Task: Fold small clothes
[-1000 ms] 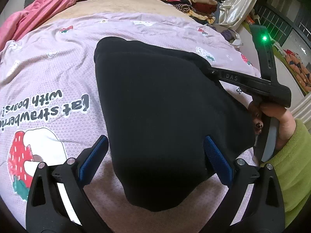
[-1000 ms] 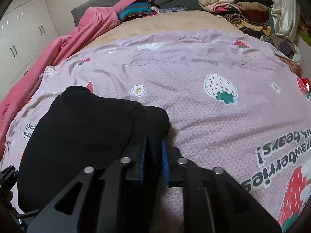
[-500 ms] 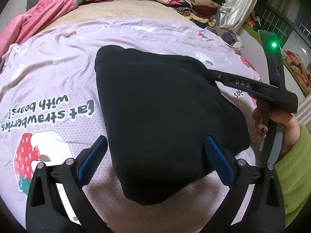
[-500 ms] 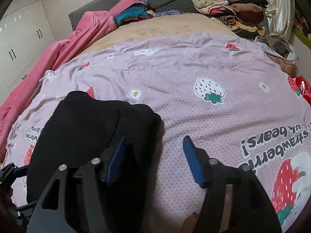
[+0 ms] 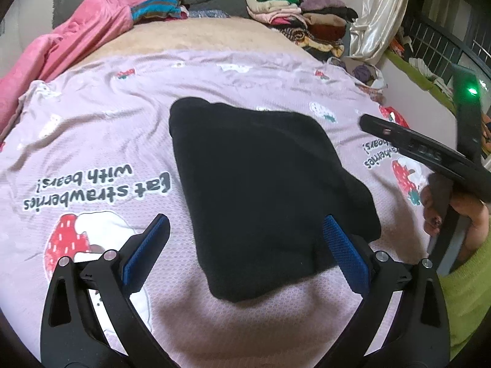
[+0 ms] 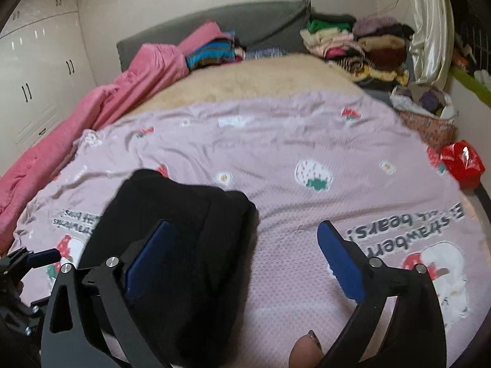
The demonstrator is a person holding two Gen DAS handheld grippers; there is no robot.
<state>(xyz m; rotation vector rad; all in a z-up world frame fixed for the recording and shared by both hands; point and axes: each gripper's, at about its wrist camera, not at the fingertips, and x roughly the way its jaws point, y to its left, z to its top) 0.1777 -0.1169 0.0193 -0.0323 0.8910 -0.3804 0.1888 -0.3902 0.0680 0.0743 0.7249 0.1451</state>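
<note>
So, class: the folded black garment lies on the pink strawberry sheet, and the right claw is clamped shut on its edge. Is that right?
Not quite. The black garment does lie on the strawberry sheet, but the right claw is opening, its pads clear of the cloth, as the right wrist view shows.

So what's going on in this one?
A person with a gripper in each hand is folding clothes on a bed. A black garment lies folded on the pink strawberry sheet. The right gripper is opening with nothing between its pads, and the left gripper hovers open above the garment's near edge. Neither holds anything. Stacks of folded clothes sit by the headboard.
</note>
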